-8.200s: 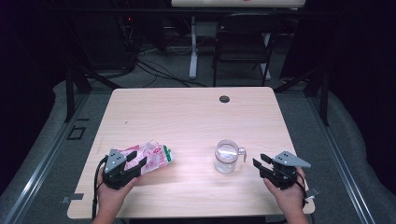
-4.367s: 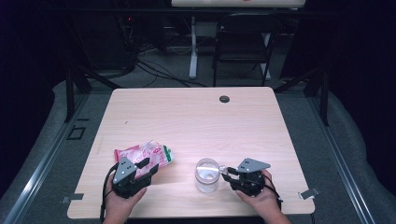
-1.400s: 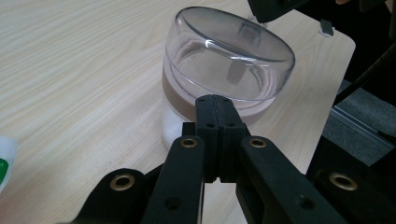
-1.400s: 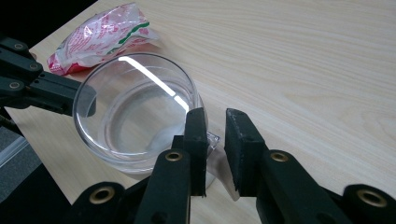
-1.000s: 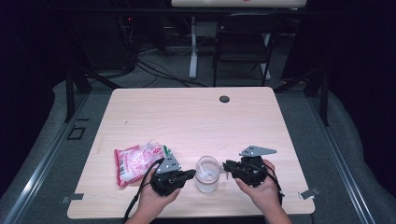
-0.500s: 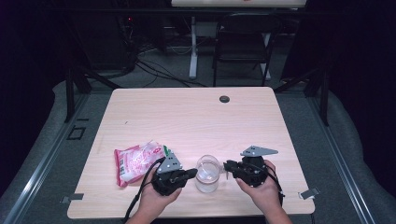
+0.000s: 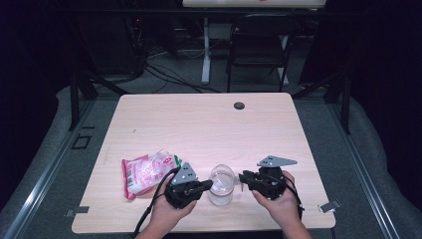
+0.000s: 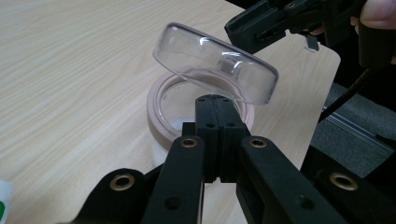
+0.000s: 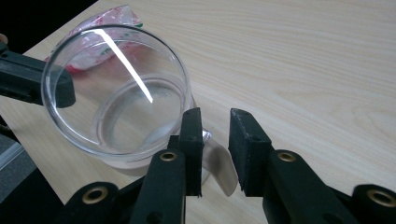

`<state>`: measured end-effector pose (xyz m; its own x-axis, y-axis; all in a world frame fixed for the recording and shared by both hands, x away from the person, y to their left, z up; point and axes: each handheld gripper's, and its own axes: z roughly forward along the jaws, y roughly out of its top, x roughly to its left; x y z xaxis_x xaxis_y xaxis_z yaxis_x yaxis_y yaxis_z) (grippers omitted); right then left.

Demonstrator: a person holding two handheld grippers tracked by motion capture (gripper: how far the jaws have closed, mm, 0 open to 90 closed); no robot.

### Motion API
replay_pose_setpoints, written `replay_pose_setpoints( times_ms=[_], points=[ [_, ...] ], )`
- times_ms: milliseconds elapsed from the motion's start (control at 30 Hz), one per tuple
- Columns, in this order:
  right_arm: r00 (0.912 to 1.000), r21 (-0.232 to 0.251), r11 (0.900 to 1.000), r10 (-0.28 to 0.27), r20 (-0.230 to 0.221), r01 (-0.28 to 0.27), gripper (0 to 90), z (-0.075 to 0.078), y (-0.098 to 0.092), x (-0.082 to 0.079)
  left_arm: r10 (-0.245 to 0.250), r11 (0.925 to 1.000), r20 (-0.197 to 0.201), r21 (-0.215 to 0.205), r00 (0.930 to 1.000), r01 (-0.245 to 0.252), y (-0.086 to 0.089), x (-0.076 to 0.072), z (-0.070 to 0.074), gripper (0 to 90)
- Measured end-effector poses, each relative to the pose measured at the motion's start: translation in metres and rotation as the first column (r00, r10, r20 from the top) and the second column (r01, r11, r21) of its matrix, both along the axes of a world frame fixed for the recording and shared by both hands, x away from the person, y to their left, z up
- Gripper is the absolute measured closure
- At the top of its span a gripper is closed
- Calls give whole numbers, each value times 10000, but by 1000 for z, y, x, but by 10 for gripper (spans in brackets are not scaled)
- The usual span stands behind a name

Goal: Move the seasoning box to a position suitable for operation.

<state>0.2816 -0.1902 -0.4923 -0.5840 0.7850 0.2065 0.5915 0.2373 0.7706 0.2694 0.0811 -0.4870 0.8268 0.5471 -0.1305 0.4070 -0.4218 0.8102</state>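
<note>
A clear glass jar [image 7: 221, 185] stands near the front edge of the wooden counter [image 7: 209, 124], between two hand-held claws; its hinged lid [image 8: 215, 63] is tipped up off the rim. From the high view the jar's outline is faint and its lid hard to make out. The left claw [image 7: 205, 186], seen along its own jaws, is fully closed just at the lid's near edge [image 8: 215, 100], though whether anything is pinched between the pads cannot be told. The right claw [image 9: 215, 122] has just been opening; its jaws stand apart astride the jar's metal clasp [image 9: 219, 168], the left pad close against the glass. A pink snack bag [image 7: 147, 172] lies beside the left hand [image 7: 169, 214], partly hidden by it.
</note>
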Motion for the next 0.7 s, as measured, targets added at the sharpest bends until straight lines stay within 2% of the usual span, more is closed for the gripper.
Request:
replay_pose_setpoints(
  times_ms=[100,300,400,533,700],
  points=[
    [9997,8,10000,86,244,-86,720,3,0,-6,50,10000,-2,-50,10000,-50,-3,1,3,900],
    [9959,-268,9975,671,606,-656,642,4,0,-20,-39,10000,20,83,10000,39,-9,3,11,900],
    [9902,-364,9961,840,1114,-804,593,5,1,-27,-39,10000,6,68,10000,39,-11,4,14,894],
    [9840,-300,9932,1156,1356,-1126,555,9,1,-35,-37,9999,62,147,10000,36,-15,6,20,891],
    [9801,-343,9905,1364,1442,-1328,514,10,6,-40,-24,9998,59,175,10000,23,-20,9,26,880]
  ],
)
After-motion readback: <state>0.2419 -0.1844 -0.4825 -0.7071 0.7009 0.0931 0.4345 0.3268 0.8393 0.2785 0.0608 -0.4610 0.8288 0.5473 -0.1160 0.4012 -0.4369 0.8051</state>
